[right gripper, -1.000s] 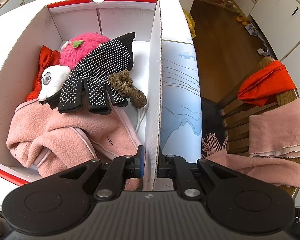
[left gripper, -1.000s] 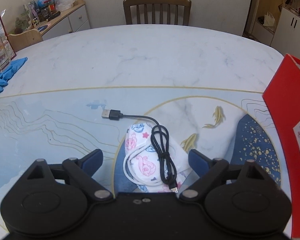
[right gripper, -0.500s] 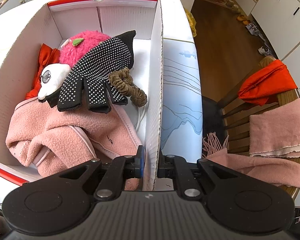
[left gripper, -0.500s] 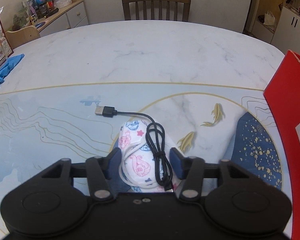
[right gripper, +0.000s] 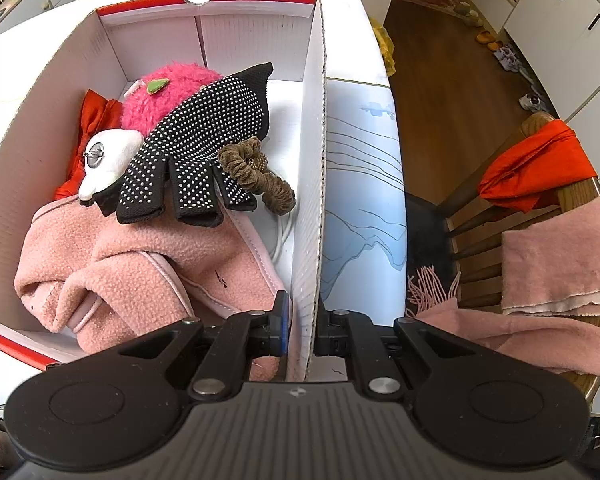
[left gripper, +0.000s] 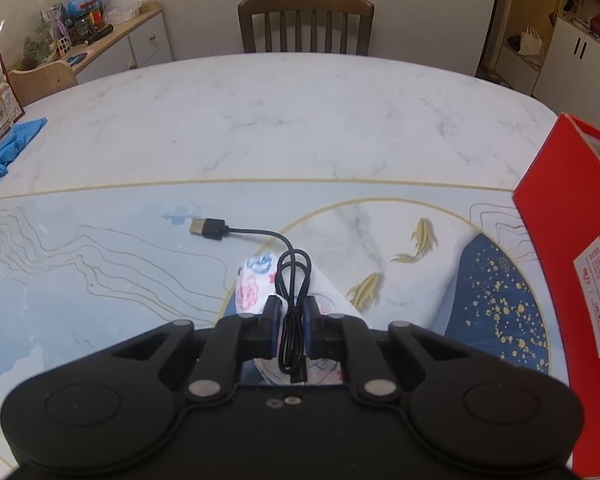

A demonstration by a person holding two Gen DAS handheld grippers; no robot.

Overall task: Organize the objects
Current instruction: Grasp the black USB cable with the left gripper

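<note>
The left gripper (left gripper: pixel 293 312) has closed: its fingers (left gripper: pixel 273 320), wide apart a second ago, now clamp the coiled black cable (left gripper: pixel 294 280) and, with it, the printed mask (left gripper: pixel 256 280) under the coil. Both lie on the worktop (left gripper: pixel 300 120), the cable's USB plug (left gripper: pixel 206 227) trailing out to the left. The grip looks secure, so lifting the pair comes next.

The right gripper (right gripper: pixel 302 332) has not moved; its fingers (right gripper: pixel 281 330) pinch the box (right gripper: pixel 314 160) by its right wall, steadying it. Inside sit a pink fleece (right gripper: pixel 140 268), dotted glove (right gripper: pixel 204 140), pink plush (right gripper: pixel 168 92) and brown scrunchie (right gripper: pixel 260 176). The box's red side (left gripper: pixel 560 220) stands just right of the left gripper, a short carry.
</note>
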